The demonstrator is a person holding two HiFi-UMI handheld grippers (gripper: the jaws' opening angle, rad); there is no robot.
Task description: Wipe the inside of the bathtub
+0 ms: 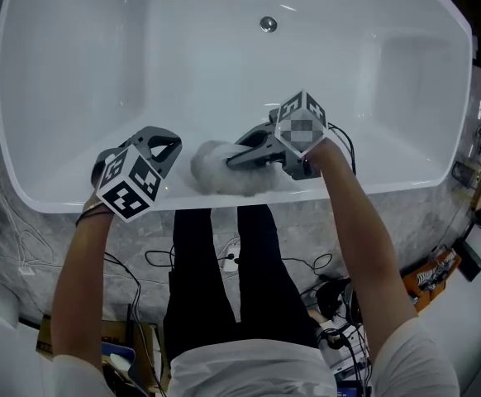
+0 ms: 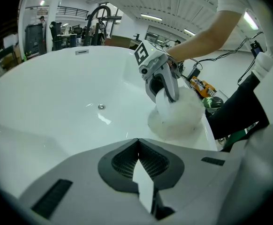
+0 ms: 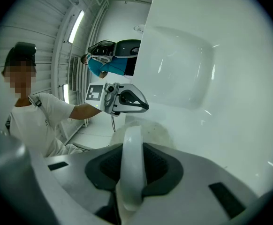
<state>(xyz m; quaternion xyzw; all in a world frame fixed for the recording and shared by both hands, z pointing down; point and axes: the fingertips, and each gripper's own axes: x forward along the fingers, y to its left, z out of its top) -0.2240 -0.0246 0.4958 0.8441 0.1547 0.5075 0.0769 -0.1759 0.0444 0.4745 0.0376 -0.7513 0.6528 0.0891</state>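
The white bathtub [image 1: 224, 73] fills the head view, with me standing at its near rim. My right gripper [image 1: 239, 159] is shut on the white handle [image 3: 132, 168] of a fluffy white scrubbing pad [image 1: 217, 170]. The pad rests against the inner near wall just below the rim. In the left gripper view the pad [image 2: 176, 114] bulges under the right gripper [image 2: 167, 86]. My left gripper [image 1: 168, 143] hovers at the rim left of the pad, jaws shut with nothing between them, about a hand's width from it.
The drain [image 1: 268, 24] sits in the tub floor toward the far side, and an overflow plate [image 2: 81, 52] is on the far wall. Cables [image 1: 224, 263] lie on the floor by my legs. Boxes and tools [image 1: 430, 275] crowd the floor at right.
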